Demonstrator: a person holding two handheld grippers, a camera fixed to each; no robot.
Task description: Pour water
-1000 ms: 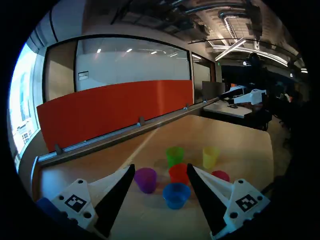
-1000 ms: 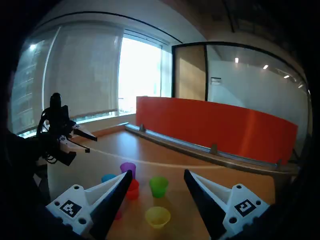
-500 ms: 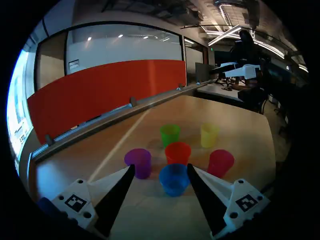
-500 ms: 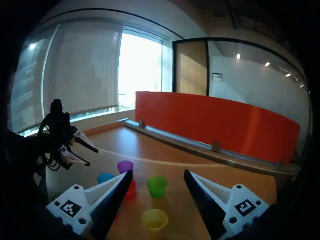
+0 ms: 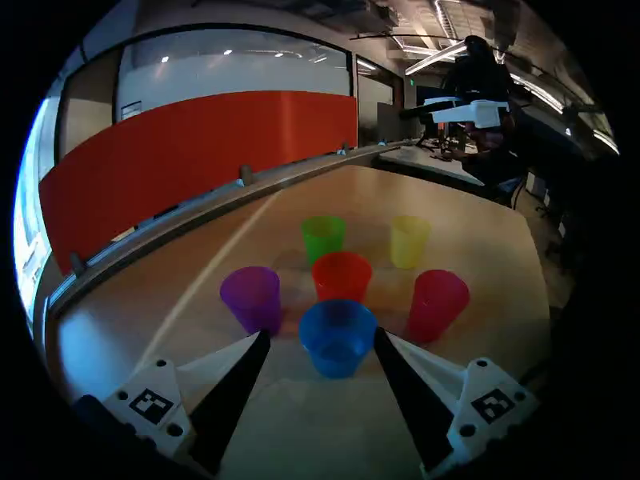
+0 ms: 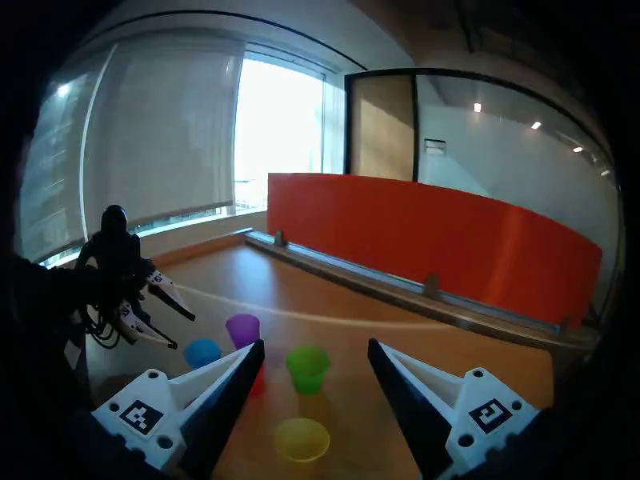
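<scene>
Cups in six colours stand close together on the table, none in either tool's grip. In the left gripper view the blue cup is nearest, with the purple cup and the red cup to either side, the orange cup just behind it, and the green cup and yellow cup farthest back. All are upright. Whether any holds water cannot be told.

The left gripper is spread wide and low over the tabletop, the blue cup sitting between its fingertips. Whether either finger touches the cup cannot be told.

The right gripper is also spread wide and grips nothing. It hangs above the cluster, with the green and yellow cups showing below, between its fingers. In the left gripper view it appears farther off as a white shape held by a person in dark clothing.

The wooden table is broad, with a pale line running across it toward the far edge. An orange partition stands along that edge on a metal rail, with a glass wall behind. A bright window with pale blinds fills one side of the room, and strip lights run along the dark ceiling.
</scene>
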